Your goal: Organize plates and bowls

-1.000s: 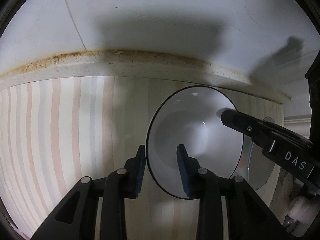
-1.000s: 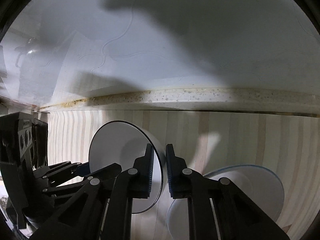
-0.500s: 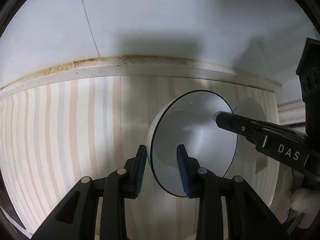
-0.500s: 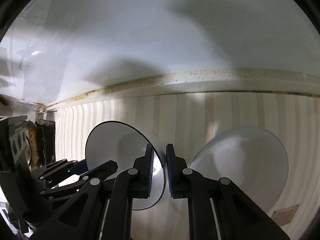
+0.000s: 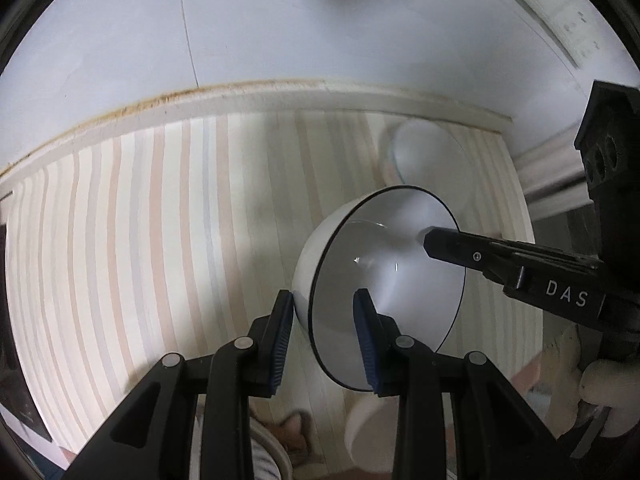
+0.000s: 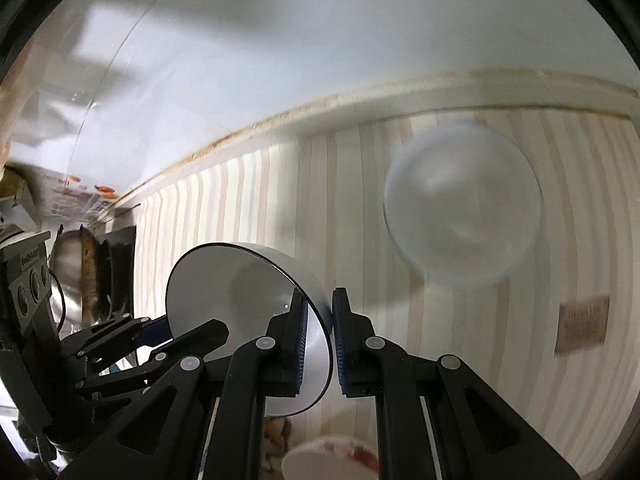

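the right gripper (image 6: 320, 344) has its jaws pinched on the rim of a white bowl (image 6: 248, 320) with a thin dark edge, one pad inside and one outside the wall. the left gripper (image 5: 322, 336) straddles the opposite rim of the same bowl, one blue pad against the outer wall and the other inside, though a sliver of gap seems to remain, so i cannot tell whether it truly clamps or merely brackets the rim. the bowl hangs tilted on its side, lifted clear of the striped tablecloth (image 5: 160, 220).

beyond it, near the backsplash ledge (image 5: 240, 96), lies a pale plate (image 6: 464, 208) (blurred, flat on the cloth). another white dish (image 6: 332, 460) peeps in at the bottom edge, too cut off to identify.

as for progress, this looks like the middle of things: one bowl is in transit, the plate sits alone, and nothing appears stacked yet.

readable writing is scant: "das" on the right gripper's body, seen from the left wrist. a small tag (image 6: 582, 326) on the cloth is illegible.
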The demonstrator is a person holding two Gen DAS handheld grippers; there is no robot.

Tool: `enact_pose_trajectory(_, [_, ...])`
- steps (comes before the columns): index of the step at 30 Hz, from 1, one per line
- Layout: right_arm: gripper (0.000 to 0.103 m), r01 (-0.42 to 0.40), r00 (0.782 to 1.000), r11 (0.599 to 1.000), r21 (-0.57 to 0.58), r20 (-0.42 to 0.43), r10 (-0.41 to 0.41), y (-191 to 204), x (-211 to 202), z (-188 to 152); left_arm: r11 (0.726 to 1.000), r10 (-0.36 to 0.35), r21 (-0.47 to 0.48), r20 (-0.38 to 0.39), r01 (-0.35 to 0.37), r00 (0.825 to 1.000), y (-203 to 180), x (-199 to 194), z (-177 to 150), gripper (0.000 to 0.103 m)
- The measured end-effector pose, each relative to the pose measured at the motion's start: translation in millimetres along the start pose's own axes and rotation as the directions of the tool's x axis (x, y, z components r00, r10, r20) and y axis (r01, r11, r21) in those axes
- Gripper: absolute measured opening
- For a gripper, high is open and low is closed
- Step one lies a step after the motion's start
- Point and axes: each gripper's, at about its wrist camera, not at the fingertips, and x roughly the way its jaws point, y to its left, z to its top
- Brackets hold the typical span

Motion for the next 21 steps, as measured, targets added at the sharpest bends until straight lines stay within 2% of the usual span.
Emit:
enact_pose_trajectory(8, [0.014, 0.005, 1.0, 0.999, 0.033, 0.001, -0.005, -6, -27, -80, 0.998, -0.035, 0.047, -0.007, 0.036, 0.999, -25, -13, -43, 0.029])
enact_pose_trajectory(13, [0.014, 0.019, 1.0, 0.998, 0.063, -0.025, -0.017, -19, -35, -126, 0.996, -0.047, 0.077, -0.035, 0.05, 0.998, -43, -5, -67, 0.029])
enact_pose_trajectory(21, [0.014, 0.033, 0.997, 0.994, 0.104, -0.076, -0.026, -42, -34, -177, 0.994, -0.041, 0.1, -0.108, 0.052, 0.993, -53, 13, -96, 0.029])
